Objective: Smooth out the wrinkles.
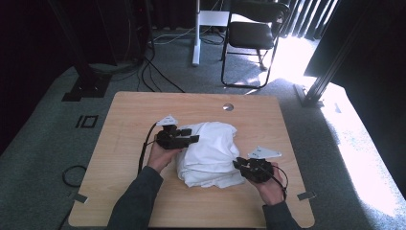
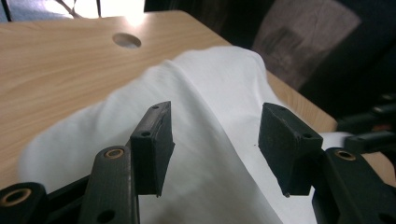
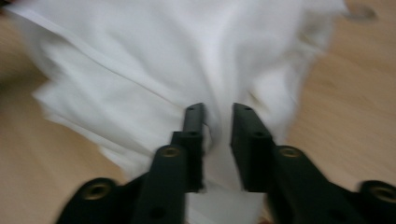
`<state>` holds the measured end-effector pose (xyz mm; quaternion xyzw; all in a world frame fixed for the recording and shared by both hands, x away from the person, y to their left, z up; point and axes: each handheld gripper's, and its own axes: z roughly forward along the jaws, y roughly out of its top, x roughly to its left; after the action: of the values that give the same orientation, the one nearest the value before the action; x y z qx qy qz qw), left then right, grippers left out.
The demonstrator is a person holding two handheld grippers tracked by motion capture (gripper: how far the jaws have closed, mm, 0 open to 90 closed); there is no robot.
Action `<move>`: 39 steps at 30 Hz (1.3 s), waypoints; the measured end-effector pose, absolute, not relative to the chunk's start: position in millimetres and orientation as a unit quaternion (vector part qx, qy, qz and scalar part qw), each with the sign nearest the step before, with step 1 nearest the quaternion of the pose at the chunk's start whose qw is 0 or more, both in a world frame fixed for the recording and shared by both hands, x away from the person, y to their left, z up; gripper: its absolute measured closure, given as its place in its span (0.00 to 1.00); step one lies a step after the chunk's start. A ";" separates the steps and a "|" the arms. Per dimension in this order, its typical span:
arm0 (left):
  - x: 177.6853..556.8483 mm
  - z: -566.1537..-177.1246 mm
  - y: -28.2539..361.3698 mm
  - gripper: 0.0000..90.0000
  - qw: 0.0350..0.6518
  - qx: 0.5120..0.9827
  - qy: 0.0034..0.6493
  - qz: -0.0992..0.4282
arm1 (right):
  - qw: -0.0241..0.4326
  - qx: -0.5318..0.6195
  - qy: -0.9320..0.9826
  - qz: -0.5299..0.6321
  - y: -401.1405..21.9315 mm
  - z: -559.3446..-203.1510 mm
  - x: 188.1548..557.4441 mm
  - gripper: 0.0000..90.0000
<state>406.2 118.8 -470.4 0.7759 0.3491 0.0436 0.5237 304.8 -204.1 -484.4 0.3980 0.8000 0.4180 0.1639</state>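
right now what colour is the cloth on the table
Plain white, no pattern: the cloth shows best in the high view.

Blurred cloth, unclear grip

My right gripper [image 3: 217,116] view is smeared: I can't tell whether its jaws pinch the crumpled white cloth [image 3: 154,70] between them. My forearms are cut off at the high view's bottom edge.

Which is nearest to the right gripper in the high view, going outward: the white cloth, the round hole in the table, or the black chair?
From the right gripper:
1. White cloth, touching, just left.
2. Round hole, at the table's far edge.
3. Black chair, on the floor beyond.
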 end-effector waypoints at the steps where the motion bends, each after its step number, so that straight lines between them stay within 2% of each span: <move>1: 407.3 -472.1 117.2 0.51 0.523 0.776 0.349 0.041 | 0.162 0.398 0.799 0.420 -206.4 -485.0 306.5 0.61; 3: 408.8 -473.9 116.0 0.51 0.528 0.772 0.353 0.036 | 0.178 0.395 0.769 0.471 -208.9 -470.3 310.3 0.53; 4: 409.4 -474.0 116.3 0.51 0.533 0.768 0.353 0.032 | 0.178 0.395 0.769 0.471 -208.9 -470.3 310.3 0.53; 5: 410.1 -473.5 116.4 0.51 0.540 0.764 0.353 0.028 | 0.195 0.402 0.761 0.470 -202.6 -462.7 320.7 0.49; 11: 413.5 -476.9 114.9 0.52 0.547 0.758 0.354 0.010 | 0.201 0.422 0.765 0.442 -175.7 -467.8 358.3 0.43; 13: 416.2 -480.1 113.9 0.53 0.548 0.756 0.357 0.004 | 0.193 0.428 0.776 0.420 -164.1 -477.4 372.3 0.53; 15: 418.4 -483.3 112.9 0.51 0.550 0.753 0.362 -0.004 | 0.180 0.417 0.804 0.385 -156.1 -485.8 382.5 0.94; 18: 420.2 -487.4 110.2 0.49 0.535 0.762 0.366 -0.004 | 0.192 0.424 0.794 0.391 -163.7 -479.3 379.2 0.99; 21: 422.7 -494.3 107.6 0.49 0.522 0.771 0.365 -0.014 | 0.236 0.450 0.759 0.407 -192.2 -460.7 370.8 0.99; 24: 424.2 -499.5 105.5 0.49 0.517 0.772 0.369 -0.013 | 0.226 0.465 0.752 0.408 -205.0 -462.7 372.3 0.99; 27: 424.7 -501.1 102.9 0.49 0.512 0.775 0.369 -0.001 | 0.215 0.478 0.770 0.363 -209.4 -485.3 378.4 0.98; 28: 424.5 -501.1 102.7 0.49 0.511 0.776 0.370 0.002 | 0.205 0.484 0.779 0.343 -209.3 -494.7 381.0 0.96; 29: 423.5 -500.3 103.1 0.46 0.514 0.774 0.371 0.007 | 0.197 0.493 0.788 0.311 -209.4 -506.3 383.1 0.81; 30: 422.1 -498.9 104.2 0.46 0.519 0.770 0.371 0.007 | 0.197 0.493 0.788 0.311 -209.4 -506.3 383.1 0.81; 31: 419.9 -496.7 105.7 0.46 0.524 0.767 0.370 0.010 | 0.193 0.491 0.787 0.320 -209.9 -505.3 380.8 0.73; 32: 419.9 -496.7 105.7 0.46 0.524 0.767 0.370 0.010 | 0.193 0.491 0.787 0.320 -209.9 -505.3 380.8 0.73; 33: 414.2 -490.8 108.7 0.46 0.530 0.766 0.362 0.017 | 0.203 0.487 0.782 0.333 -209.3 -500.2 376.0 0.65; 34: 407.0 -485.2 111.5 0.46 0.534 0.766 0.357 0.025 | 0.235 0.466 0.754 0.399 -204.5 -473.9 351.9 0.54; 37: 395.6 -480.8 116.1 0.47 0.541 0.762 0.354 0.034 | 0.244 0.441 0.750 0.428 -197.3 -463.2 336.7 0.50; 39: 380.3 -481.7 120.4 0.47 0.547 0.761 0.347 0.041 | 0.210 0.416 0.771 0.434 -186.2 -467.0 329.4 0.47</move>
<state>380.3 120.4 -481.7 0.7606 0.3472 0.0412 0.5470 329.4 -186.2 -467.0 0.4163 0.7710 0.4337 0.2102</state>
